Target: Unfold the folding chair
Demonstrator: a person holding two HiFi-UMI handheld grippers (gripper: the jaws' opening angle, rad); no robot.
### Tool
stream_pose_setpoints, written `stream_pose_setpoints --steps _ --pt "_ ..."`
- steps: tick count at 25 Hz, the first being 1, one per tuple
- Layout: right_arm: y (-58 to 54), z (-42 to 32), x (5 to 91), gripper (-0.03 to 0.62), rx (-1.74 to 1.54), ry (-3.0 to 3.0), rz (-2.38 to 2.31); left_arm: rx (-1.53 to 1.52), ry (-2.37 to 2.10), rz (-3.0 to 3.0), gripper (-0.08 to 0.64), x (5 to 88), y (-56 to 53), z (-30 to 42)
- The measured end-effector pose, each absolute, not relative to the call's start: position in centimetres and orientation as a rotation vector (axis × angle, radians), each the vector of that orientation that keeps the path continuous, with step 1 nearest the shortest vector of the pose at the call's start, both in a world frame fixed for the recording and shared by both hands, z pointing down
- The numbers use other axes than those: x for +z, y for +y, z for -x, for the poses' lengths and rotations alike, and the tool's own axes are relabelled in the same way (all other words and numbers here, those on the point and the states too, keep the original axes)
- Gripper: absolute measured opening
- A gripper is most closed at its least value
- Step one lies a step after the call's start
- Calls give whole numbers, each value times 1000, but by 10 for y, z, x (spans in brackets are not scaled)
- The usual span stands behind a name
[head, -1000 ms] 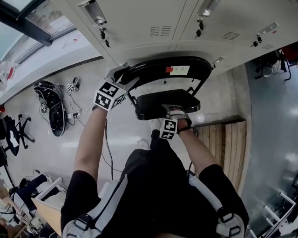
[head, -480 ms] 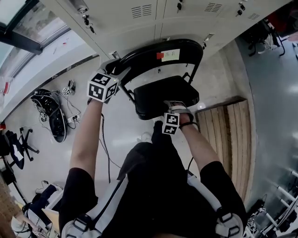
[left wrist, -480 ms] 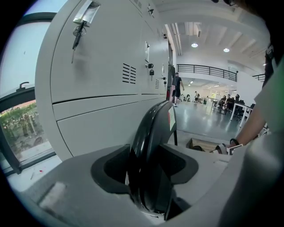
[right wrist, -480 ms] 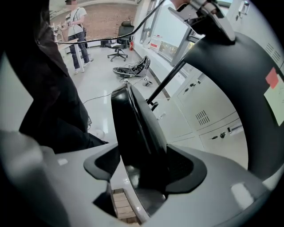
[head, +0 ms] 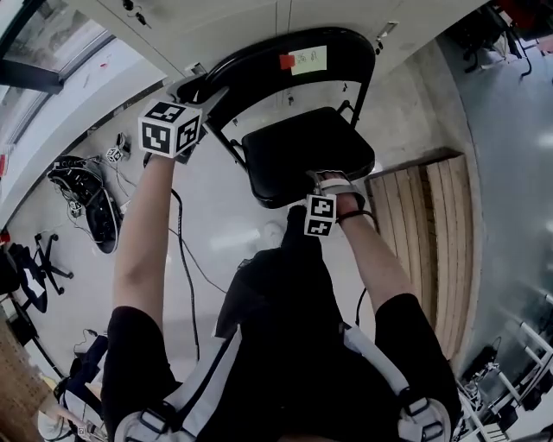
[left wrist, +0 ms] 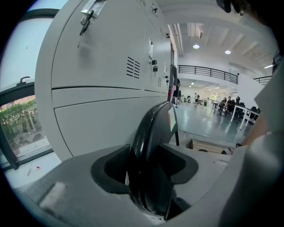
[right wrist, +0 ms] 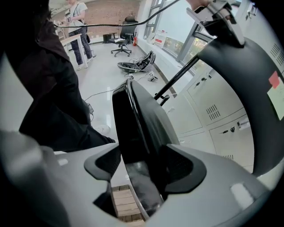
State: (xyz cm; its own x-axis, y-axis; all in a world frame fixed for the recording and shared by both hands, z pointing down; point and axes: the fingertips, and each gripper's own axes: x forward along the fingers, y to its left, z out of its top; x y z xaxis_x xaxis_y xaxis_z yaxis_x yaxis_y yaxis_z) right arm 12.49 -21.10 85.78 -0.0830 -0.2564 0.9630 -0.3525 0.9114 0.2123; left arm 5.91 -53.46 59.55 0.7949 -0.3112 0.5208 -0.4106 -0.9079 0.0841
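The black folding chair stands in front of the lockers, its curved backrest carrying a paper label. The seat is swung out towards me. My left gripper is shut on the backrest's left end. In the left gripper view the backrest fills the space between the jaws of that gripper. My right gripper points down at the seat's front edge. In the right gripper view the seat edge lies between the jaws of that gripper. These jaws are closing, with a gap still showing beside the edge.
Grey lockers rise right behind the chair. A slatted wooden platform lies on the floor to its right. Black gear and cables sit on the floor at left, with an office chair beyond. A cable runs past my legs.
The seat has swung further out from the backrest and faces up more. My right gripper moved with its front edge. The left gripper has stayed on the backrest.
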Motion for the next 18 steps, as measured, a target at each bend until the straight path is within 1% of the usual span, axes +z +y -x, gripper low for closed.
stream_pose_setpoints --steps 2,4,7,8,9,13,18 --pt "-195 -122 867 319 129 -1693 -461 761 -561 -2778 207 602 -538 -60" --pt "-173 -118 871 319 293 -1755 -410 774 -548 -2756 206 611 -538 -61" --pt "-142 -116 881 219 564 -1783 -328 814 -518 -2692 204 636 -527 -58" --pt "-136 -118 888 141 614 -1774 -332 831 -505 -2669 202 647 -521 -58" --pt "-130 -121 898 92 649 -1762 -344 848 -489 -2650 202 657 -515 -57" --pt "-106 -127 947 101 687 -1710 -380 914 -386 -2626 199 691 -479 -61" --pt "-74 -121 994 100 712 -1641 -417 910 -370 -2621 196 701 -468 -70"
